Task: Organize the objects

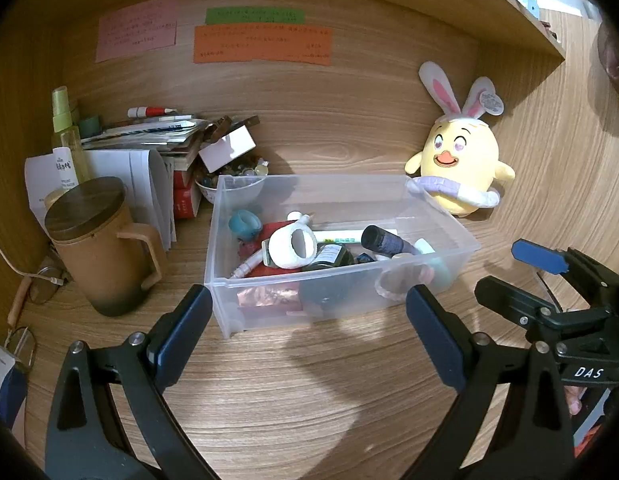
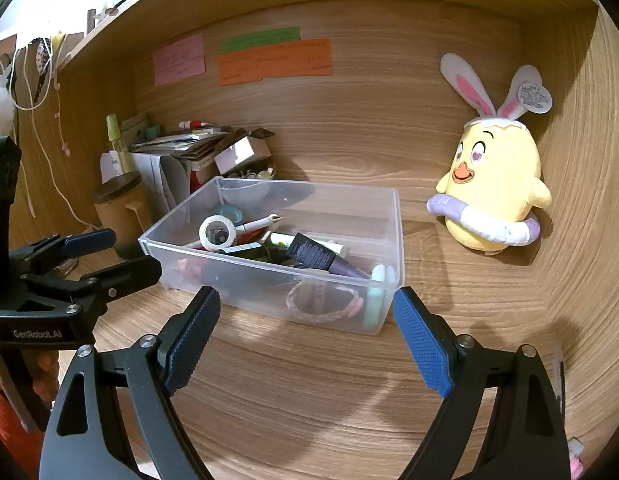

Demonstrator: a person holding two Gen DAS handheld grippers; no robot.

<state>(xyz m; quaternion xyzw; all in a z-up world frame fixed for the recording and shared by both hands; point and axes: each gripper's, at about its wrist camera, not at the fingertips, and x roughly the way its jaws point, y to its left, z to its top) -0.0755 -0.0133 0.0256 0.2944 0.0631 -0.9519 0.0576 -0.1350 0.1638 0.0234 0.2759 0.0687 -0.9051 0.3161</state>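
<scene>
Both the left gripper (image 1: 309,320) and the right gripper (image 2: 305,320) hover with jaws wide apart and empty just before the clear box (image 1: 449,216), which sits mid-desk (image 1: 309,400) filled with small things, probably gathered for tidying.

A wood-grain surface (image 1: 309,380) is seen beneath the tools. Directly ahead of the left tool (image 1: 309,336), a clear plastic bin (image 1: 269,312) is set on it. To that tool's left, a brown lidded mug (image 1: 105,248) is placed, with a stack of papers and booklets (image 1: 149,140) behind. Ahead and to the right, a yellow chick plush (image 1: 461,160) is stood against the back panel.
</scene>
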